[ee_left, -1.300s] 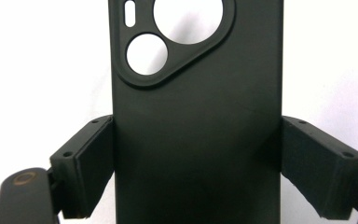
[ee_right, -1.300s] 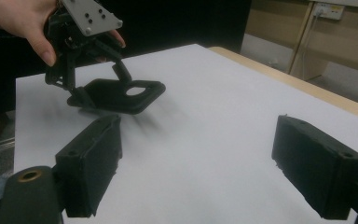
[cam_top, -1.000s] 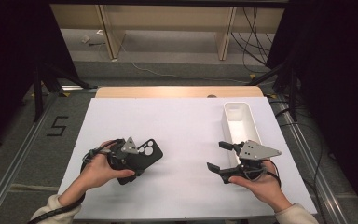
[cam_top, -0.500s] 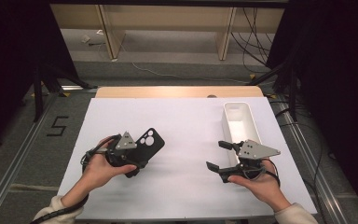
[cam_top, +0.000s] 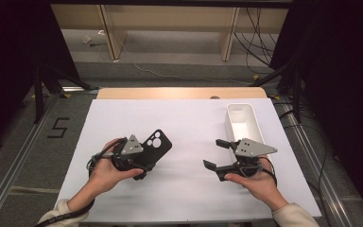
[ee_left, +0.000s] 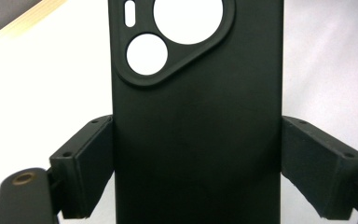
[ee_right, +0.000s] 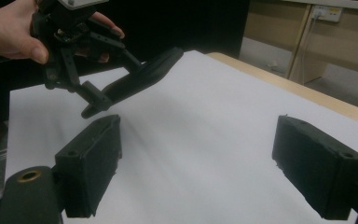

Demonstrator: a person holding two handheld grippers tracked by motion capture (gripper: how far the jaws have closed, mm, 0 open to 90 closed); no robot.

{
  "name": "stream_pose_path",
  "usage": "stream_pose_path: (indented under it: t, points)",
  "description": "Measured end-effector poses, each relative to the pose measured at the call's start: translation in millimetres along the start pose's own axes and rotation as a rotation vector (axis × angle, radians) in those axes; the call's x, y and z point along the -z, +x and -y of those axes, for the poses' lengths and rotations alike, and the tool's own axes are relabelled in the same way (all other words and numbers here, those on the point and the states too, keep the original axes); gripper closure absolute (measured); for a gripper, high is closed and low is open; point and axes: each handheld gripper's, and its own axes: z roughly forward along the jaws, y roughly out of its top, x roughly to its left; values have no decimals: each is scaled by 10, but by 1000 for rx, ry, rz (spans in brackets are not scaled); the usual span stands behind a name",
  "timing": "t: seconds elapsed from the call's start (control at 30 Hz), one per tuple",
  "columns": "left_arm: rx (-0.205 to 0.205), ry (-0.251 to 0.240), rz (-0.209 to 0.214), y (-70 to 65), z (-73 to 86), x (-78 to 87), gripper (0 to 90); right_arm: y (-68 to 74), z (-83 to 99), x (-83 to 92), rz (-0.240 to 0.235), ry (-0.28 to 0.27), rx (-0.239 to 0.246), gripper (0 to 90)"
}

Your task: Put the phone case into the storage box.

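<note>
Left gripper (cam_top: 147,160) clamps the black phone case (cam_top: 157,143) by its long edges (camera cutouts point away), raised off the white sheet (cam_top: 189,123). Right gripper (cam_top: 216,153), at three o'clock of the case, gapes apart, holding nothing. White bin (cam_top: 242,120) sits just beyond it.

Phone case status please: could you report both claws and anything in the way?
Left claw shut on phone case, lifted. Right claw open, empty. White bin clear of them.

Left gripper (cam_top: 147,152) held raised, jaws clamped; right gripper (cam_top: 213,153) level, jaws wide apart.
</note>
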Motion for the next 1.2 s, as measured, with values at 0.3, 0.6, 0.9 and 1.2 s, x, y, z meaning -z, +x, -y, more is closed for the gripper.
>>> stream_pose_path:
  t: [0.3,0.6,0.9,1.2]
  points:
    - [6,-19,13,-48,-44,-51,145,-33,-45,-54,4,-12,-8,171]
    - [0,-25,14,-94,-89,-93,145,-52,-61,-69,10,-19,-11,171]
    - [-13,-36,22,-143,-137,-128,145,-60,-84,-87,15,-23,-10,170]
    - [-23,-41,30,-197,-189,-174,145,-59,-104,-134,12,-23,-6,170]
